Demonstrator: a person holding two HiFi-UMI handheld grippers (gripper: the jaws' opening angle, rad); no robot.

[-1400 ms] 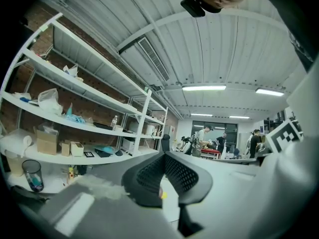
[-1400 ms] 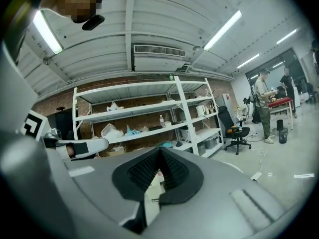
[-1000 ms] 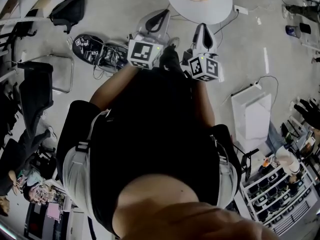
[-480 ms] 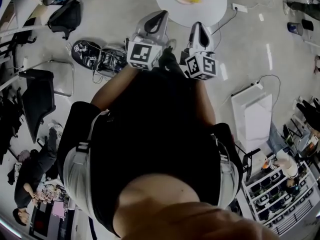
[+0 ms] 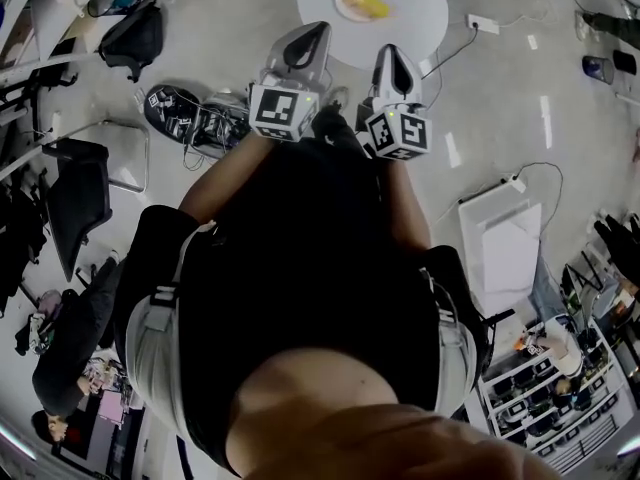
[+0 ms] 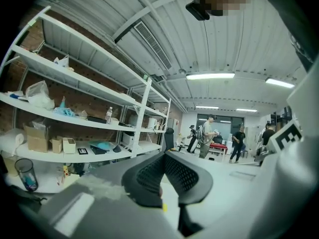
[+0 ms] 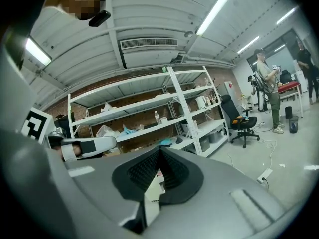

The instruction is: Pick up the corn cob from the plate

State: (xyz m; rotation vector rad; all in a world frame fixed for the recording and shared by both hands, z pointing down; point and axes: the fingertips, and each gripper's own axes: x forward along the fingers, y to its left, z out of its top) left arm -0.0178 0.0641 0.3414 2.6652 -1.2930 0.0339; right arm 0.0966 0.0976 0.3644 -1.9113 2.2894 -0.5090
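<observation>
In the head view a yellow corn cob (image 5: 365, 3) lies on a white plate (image 5: 343, 11) on a round white table (image 5: 420, 13) at the top of the picture. My left gripper (image 5: 311, 31) and right gripper (image 5: 390, 54) are held side by side in front of my body, pointing toward the table, short of its near edge. Both are shut with nothing between the jaws. In the left gripper view the left gripper (image 6: 164, 156) faces white shelving and distant people. The right gripper (image 7: 159, 151) faces shelving too; neither view shows the cob.
Black bags and tagged gear (image 5: 195, 113) lie on the floor at left, beside a dark chair (image 5: 75, 183). A white box (image 5: 505, 243) and a cable stand at right, a power strip (image 5: 483, 23) lies by the table, and a wire rack (image 5: 545, 388) is at lower right.
The table with the plate and cob has slid down and to the left in the head view, nearer to the grippers. Both grippers stay shut.
</observation>
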